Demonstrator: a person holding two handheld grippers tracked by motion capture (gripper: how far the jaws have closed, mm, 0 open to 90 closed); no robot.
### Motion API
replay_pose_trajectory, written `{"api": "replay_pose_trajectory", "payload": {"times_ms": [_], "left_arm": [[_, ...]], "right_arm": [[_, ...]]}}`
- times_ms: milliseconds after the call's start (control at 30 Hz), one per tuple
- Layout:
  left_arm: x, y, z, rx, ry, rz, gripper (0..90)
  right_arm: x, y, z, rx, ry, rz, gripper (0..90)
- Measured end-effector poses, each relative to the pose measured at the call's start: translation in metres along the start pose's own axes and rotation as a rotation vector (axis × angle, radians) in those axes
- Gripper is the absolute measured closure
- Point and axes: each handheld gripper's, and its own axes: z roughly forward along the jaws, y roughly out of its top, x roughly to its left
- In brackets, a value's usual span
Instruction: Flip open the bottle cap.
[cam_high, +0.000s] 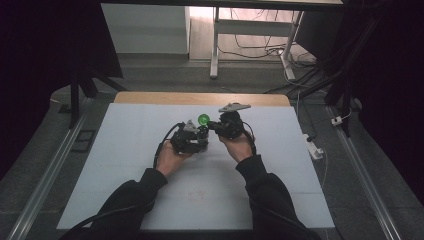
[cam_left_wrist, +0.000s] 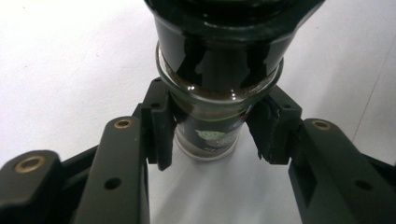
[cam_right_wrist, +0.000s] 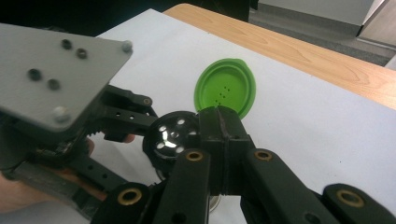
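Forearms low in frame; left gripper (cam_left_wrist: 210, 140) jaws clamp glass jar (cam_left_wrist: 208, 135) mid-desk. Right gripper (cam_right_wrist: 219, 140) jaws pinched shut beside green flip lid (cam_right_wrist: 225, 91), standing open. Lid-opening step; next likely pouring or shaking.

Looks like a lab or test room, not anybody's home. The light wooden bench (cam_high: 200, 98) is covered by a plain white foam sheet (cam_high: 130, 165), aluminium rails (cam_high: 42, 180) run along the grey floor on both sides, loose black cables (cam_high: 255, 50) sprawl under a white metal-legged desk (cam_high: 216, 45), and a white power strip (cam_high: 314, 148) lies on the floor.
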Motion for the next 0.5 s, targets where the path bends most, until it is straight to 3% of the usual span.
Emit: {"api": "replay_pose_trajectory", "payload": {"times_ms": [133,267,500], "left_arm": [[0.002,0.002,-0.001,0.022,-0.01,0.004,52.3],[0.001,0.003,-0.005,0.025,-0.014,0.002,44.2],[0.0,0.002,-0.02,0.039,-0.068,-0.044,30.6]], "right_arm": [[0.004,0.0,-0.006,0.0,0.002,-0.016,82.6],[0.007,-0.001,-0.012,0.002,0.01,-0.013,75.1],[0.013,-0.005,-0.018,0.038,0.018,-0.018,59.3]]}}
